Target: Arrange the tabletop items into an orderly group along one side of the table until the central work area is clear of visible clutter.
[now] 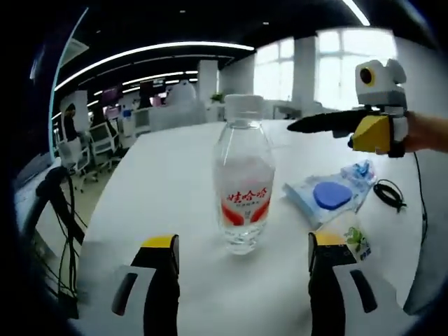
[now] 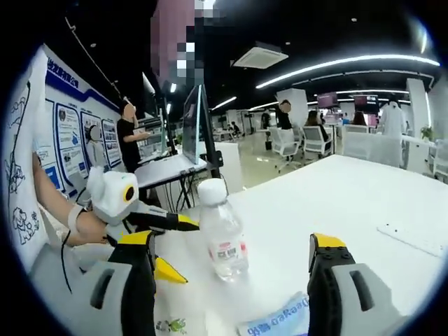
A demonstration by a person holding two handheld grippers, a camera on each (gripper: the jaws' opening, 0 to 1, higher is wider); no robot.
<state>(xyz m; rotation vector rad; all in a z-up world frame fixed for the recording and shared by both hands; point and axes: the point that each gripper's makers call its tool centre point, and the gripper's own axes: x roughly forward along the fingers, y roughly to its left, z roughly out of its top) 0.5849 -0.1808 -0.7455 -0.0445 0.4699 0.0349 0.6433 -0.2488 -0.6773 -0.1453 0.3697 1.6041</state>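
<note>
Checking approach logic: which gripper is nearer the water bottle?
Left. The left gripper is open just short of the water bottle, the bottle centred ahead; the right gripper, also open, hangs farther back.

The white table carried an upright clear bottle. Near the bottle lay a plastic packet with a blue disc. Just beyond that packet lay a black cable.

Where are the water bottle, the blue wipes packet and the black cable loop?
water bottle (image 1: 243,185): left gripper view, on its red label.
blue wipes packet (image 1: 329,194): left gripper view, on its round blue lid.
black cable loop (image 1: 389,194): left gripper view, on the coil.
</note>
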